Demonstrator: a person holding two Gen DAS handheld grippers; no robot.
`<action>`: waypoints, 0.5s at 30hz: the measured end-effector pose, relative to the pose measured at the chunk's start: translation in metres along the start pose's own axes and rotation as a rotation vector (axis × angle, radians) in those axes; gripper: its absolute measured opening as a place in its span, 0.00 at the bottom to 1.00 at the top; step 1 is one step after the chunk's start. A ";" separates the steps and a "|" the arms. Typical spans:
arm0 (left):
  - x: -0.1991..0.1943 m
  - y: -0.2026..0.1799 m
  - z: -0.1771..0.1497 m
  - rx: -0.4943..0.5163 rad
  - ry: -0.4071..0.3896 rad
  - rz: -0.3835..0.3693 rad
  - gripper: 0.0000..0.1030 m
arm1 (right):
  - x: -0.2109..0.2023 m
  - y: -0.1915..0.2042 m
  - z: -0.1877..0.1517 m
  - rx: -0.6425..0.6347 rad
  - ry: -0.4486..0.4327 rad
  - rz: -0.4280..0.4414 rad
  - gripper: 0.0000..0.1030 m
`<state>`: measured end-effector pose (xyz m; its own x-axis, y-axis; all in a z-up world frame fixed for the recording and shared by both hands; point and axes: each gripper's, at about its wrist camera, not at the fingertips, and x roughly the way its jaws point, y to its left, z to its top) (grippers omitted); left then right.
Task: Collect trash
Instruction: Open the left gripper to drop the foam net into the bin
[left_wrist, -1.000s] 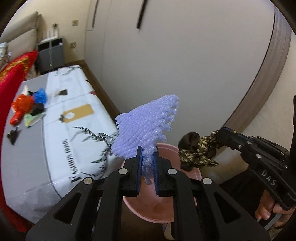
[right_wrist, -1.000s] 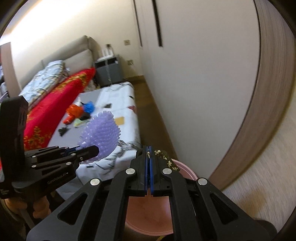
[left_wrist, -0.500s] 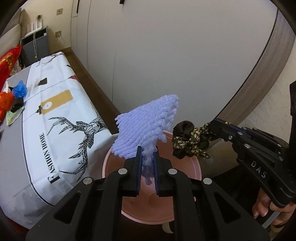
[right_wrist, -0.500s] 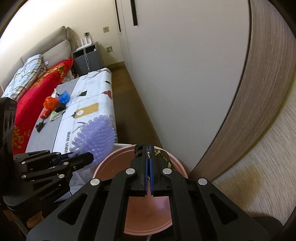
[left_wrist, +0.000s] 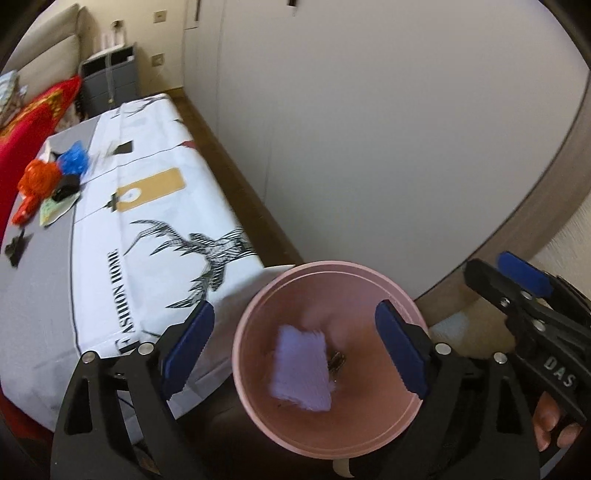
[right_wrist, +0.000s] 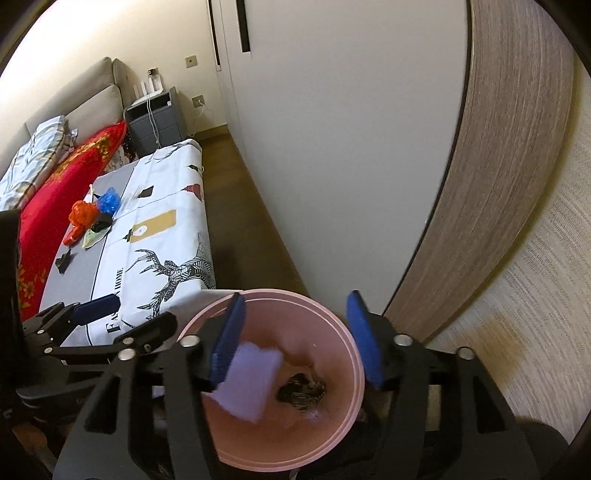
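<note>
A pink bin (left_wrist: 258, 314) (right_wrist: 354, 354) stands on the floor below both grippers. A purple foam net (left_wrist: 301, 373) (right_wrist: 245, 384) and a dark floral cloth scrap (right_wrist: 303, 391) (left_wrist: 336, 360) are inside the bin, blurred. My left gripper (left_wrist: 295, 350) is open and empty above the bin. My right gripper (right_wrist: 295, 347) is open and empty above the bin; it also shows at the right of the left wrist view (left_wrist: 532, 295). More trash lies on the bed: an orange bag (left_wrist: 37, 181) (right_wrist: 83, 214), a blue bag (left_wrist: 74, 160) (right_wrist: 109, 201) and small dark scraps (left_wrist: 14, 247).
The bed (left_wrist: 147, 221) with its white deer-print cover is left of the bin. A white wardrobe (left_wrist: 369, 129) and a wood-trimmed wall (right_wrist: 498, 184) stand behind and right. A grey nightstand (right_wrist: 155, 125) is at the far end. A red quilt (right_wrist: 55, 177) lies on the bed's left.
Both grippers have opened over the bin. The purple foam net has left my left gripper and the floral scrap has left my right gripper; both are now in the bin.
</note>
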<state>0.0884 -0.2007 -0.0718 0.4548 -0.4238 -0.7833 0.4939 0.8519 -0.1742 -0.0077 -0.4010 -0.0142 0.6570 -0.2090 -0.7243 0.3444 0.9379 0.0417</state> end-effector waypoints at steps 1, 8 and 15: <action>-0.002 0.002 0.000 -0.004 -0.005 0.009 0.83 | -0.001 0.001 0.000 -0.005 -0.003 0.003 0.65; -0.026 0.032 0.000 -0.039 -0.061 0.131 0.83 | -0.016 0.012 0.002 -0.009 -0.069 0.061 0.85; -0.081 0.077 0.011 -0.130 -0.126 0.218 0.83 | -0.040 0.038 0.008 -0.037 -0.148 0.162 0.90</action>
<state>0.0980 -0.1044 -0.0155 0.6328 -0.2543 -0.7314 0.2790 0.9560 -0.0909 -0.0159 -0.3589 0.0217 0.7942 -0.0907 -0.6008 0.2035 0.9714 0.1223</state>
